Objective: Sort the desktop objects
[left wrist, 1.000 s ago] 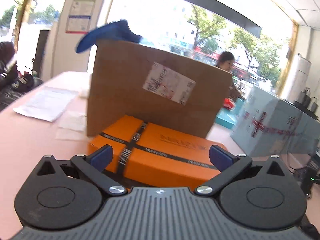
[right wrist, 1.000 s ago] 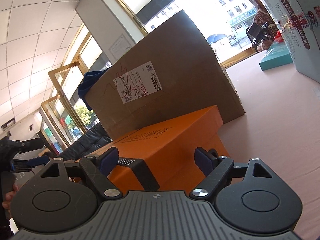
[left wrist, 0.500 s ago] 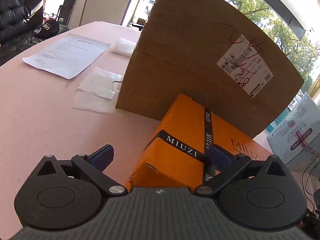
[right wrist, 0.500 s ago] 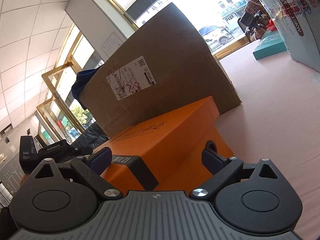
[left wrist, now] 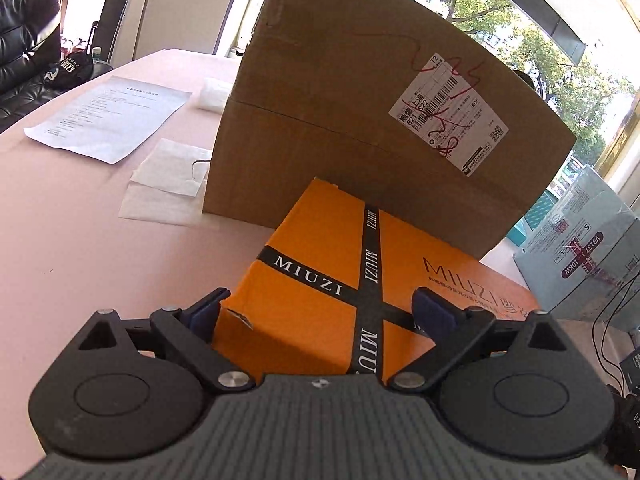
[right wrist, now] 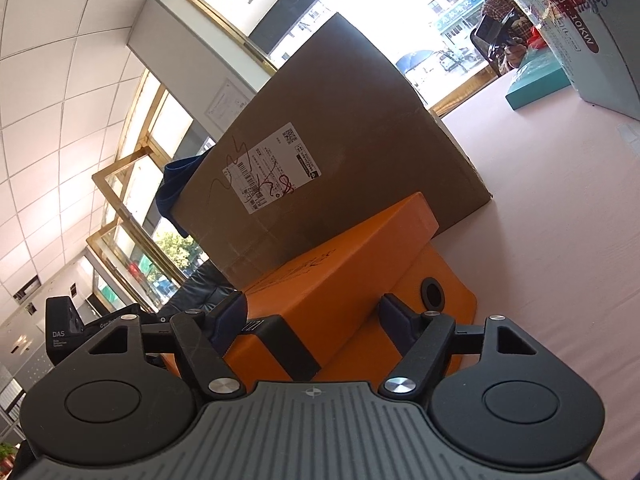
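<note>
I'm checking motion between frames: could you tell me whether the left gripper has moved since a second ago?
Yes. The left gripper has swung leftward around the orange box, judged against the brown carton.

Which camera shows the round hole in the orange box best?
The right wrist view: the round hole sits in plain sight on the lower side of the orange MIUZI box, beside the right gripper. The left wrist view shows only the box's top and banded end, no hole.
</note>
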`<state>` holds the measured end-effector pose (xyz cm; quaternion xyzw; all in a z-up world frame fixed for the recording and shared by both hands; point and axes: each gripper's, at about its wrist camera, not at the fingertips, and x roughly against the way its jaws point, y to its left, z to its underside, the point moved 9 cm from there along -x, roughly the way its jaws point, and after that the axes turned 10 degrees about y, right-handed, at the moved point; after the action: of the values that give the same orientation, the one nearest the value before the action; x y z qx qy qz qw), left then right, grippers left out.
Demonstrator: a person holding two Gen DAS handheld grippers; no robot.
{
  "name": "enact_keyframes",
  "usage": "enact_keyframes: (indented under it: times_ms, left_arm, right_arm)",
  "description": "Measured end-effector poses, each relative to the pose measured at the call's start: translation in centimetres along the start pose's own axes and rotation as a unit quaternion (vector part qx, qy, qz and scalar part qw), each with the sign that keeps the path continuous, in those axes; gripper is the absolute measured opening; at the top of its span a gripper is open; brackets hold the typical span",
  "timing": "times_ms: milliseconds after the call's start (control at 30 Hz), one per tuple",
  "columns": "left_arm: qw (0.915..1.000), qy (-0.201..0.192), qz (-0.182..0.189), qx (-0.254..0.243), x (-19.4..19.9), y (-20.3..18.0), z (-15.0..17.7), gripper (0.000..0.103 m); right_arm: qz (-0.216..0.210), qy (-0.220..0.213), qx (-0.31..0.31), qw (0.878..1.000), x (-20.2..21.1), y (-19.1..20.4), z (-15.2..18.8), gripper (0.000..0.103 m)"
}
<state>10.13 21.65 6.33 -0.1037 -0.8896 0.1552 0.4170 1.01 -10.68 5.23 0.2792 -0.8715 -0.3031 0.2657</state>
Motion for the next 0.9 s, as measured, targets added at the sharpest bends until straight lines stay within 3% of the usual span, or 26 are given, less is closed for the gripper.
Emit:
enact_keyframes:
  times_ms: [567, 900]
  left_arm:
    - [0.9996, 0.001, 0.029, 0.003, 1.4, 1.2, 2.2, 0.098]
    - [0.9994, -0.015, 0.032, -0.003, 0.4, 1.7, 4.0, 0.099]
  right_arm:
    - [0.019, -0.013, 0.057, 0.998, 1.1, 2.2, 1.8, 0.071]
    - [0.064, -0.005, 0.076, 0.995, 0.2, 1.2, 2.8, 0.065]
